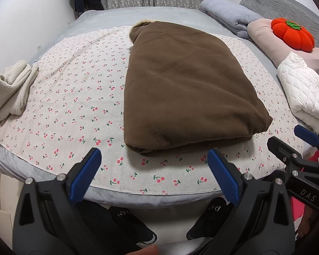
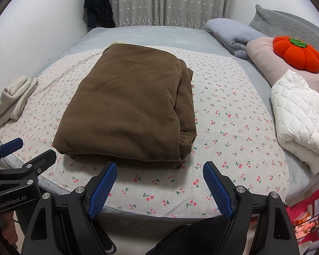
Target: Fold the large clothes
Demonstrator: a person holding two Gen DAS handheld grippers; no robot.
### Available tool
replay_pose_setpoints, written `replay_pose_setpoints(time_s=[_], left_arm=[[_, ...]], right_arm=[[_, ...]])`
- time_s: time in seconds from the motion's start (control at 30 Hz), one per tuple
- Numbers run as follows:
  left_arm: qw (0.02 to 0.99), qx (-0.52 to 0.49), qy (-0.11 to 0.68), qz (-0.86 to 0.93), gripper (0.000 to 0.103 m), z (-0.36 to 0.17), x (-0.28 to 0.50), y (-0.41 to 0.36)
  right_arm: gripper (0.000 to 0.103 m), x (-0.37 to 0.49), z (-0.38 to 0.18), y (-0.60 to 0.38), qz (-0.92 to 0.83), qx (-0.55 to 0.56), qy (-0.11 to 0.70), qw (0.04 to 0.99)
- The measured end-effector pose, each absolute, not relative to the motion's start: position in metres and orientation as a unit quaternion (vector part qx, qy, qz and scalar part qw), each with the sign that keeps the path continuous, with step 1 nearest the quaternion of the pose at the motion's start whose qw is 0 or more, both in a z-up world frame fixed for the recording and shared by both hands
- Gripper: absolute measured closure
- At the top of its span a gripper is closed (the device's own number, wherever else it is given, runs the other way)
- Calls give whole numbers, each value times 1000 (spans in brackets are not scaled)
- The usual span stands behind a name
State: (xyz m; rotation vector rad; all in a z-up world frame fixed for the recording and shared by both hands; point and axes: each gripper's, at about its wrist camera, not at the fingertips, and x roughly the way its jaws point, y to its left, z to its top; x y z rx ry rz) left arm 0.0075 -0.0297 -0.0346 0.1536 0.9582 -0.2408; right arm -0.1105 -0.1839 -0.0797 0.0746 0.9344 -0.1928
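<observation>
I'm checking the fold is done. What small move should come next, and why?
Probably lift the brown coat off the cherry-print cloth and set it aside. It already lies as a compact folded stack, and both the left hand-held gripper and right hand-held gripper are open and empty.

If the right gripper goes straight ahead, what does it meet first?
Probably the near edge of the folded brown garment, after passing over the cherry-print cloth. The right gripper is open; height is unclear.

Both wrist views bedward, sharing bed (image 1: 108, 19).
</observation>
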Motion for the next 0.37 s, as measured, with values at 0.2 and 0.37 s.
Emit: replay_pose_setpoints(time_s=[0.2,0.37], left_arm=[[876,74,462,-117,3,-36,9,-30],[874,77,465,-121,3,-38,9,-32]], right_arm=[[18,-110,-79,-183,-92,36,450,888],[18,-109,-80,-183,-92,38,451,887]])
